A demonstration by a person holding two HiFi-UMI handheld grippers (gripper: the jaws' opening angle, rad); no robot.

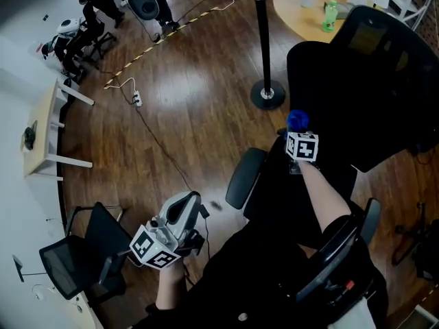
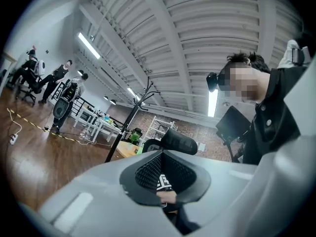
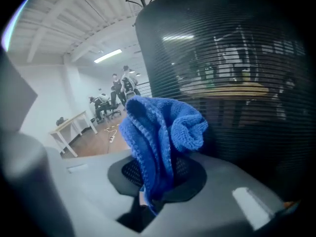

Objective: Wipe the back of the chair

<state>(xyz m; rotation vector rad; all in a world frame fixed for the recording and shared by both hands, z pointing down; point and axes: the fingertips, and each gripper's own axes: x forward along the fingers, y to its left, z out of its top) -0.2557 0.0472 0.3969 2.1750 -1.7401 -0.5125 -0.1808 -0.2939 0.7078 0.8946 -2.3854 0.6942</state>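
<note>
Right gripper (image 3: 147, 194) clamps one blue cloth (image 3: 158, 132) near the chair back (image 3: 237, 48); left gripper (image 2: 165, 192) closed, empty

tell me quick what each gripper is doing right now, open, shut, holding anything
Left gripper: shut, nothing between its jaws.
Right gripper: shut on the blue cloth, close to the chair back.

**Blue cloth at the edge of the chair back**

The right gripper (image 1: 299, 130) carries a crumpled blue cloth (image 1: 297, 120) at its tip, against the left edge of the black mesh office chair (image 1: 374, 94). The left gripper (image 1: 184, 210) hangs low over the brown wooden floor (image 1: 192, 108), well apart from the chair. Behind stand a black post with round base (image 1: 266, 81) and a round wooden desk (image 1: 291, 11) carrying a green bottle (image 1: 330, 16).
</note>
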